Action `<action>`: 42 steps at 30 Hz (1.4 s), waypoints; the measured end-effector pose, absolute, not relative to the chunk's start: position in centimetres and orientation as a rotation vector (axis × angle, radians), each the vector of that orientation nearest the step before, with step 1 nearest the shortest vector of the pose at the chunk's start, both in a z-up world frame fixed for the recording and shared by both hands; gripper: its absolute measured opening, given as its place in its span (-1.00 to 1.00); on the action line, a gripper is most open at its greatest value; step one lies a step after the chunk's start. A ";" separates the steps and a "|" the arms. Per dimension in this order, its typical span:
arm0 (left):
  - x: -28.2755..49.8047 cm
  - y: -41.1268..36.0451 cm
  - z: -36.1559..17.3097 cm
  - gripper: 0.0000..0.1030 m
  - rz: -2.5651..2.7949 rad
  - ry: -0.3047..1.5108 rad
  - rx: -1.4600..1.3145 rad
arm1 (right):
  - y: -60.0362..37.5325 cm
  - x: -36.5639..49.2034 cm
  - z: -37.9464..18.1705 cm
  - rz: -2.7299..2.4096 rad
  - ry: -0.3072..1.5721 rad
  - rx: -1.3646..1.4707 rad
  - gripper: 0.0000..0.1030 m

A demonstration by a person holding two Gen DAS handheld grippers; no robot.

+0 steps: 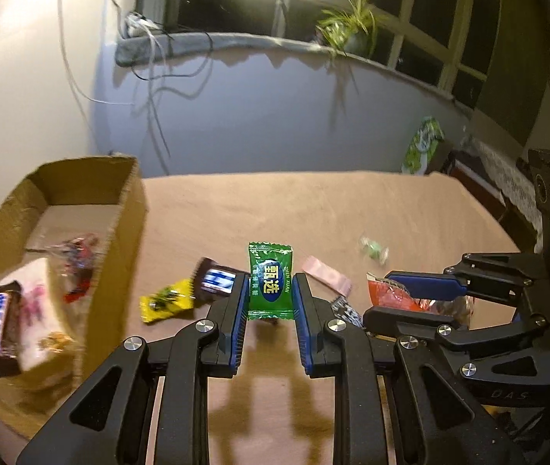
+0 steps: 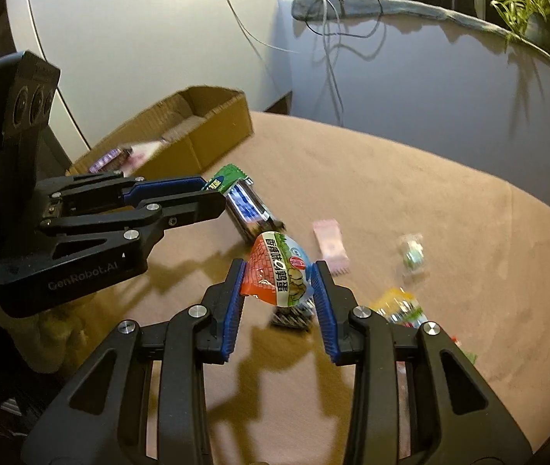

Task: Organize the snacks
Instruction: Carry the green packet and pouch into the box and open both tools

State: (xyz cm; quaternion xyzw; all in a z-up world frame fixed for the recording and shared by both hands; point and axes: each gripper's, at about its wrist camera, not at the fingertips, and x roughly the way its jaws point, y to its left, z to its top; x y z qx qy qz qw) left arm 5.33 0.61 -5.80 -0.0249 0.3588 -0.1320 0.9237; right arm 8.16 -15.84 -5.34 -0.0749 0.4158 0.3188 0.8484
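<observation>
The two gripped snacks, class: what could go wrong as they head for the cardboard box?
1. The left gripper pinches the green candy by its thin edges; it may twist free.
2. The right gripper squeezes the rounded orange packet, which might pop out.
3. The cardboard box wall could snag either.

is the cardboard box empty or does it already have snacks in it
Not empty. The cardboard box already holds several wrapped snacks, including a brown bar with blue lettering and a white-and-pink packet.

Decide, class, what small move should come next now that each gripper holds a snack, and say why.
Probably carry the left gripper, clamped on the green candy, over the cardboard box nearby, which already holds snacks; the right gripper with its orange packet follows.
</observation>
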 end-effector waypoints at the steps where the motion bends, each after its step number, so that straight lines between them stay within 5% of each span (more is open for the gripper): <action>1: 5.1 1.1 -5.6 -0.60 -0.263 0.727 -0.056 | -15.3 8.3 -5.0 0.678 0.870 -0.156 -0.30; 42: 2.5 16.9 -4.6 -0.60 0.035 0.608 -0.251 | 3.2 8.4 -3.6 0.933 0.793 -0.246 -0.29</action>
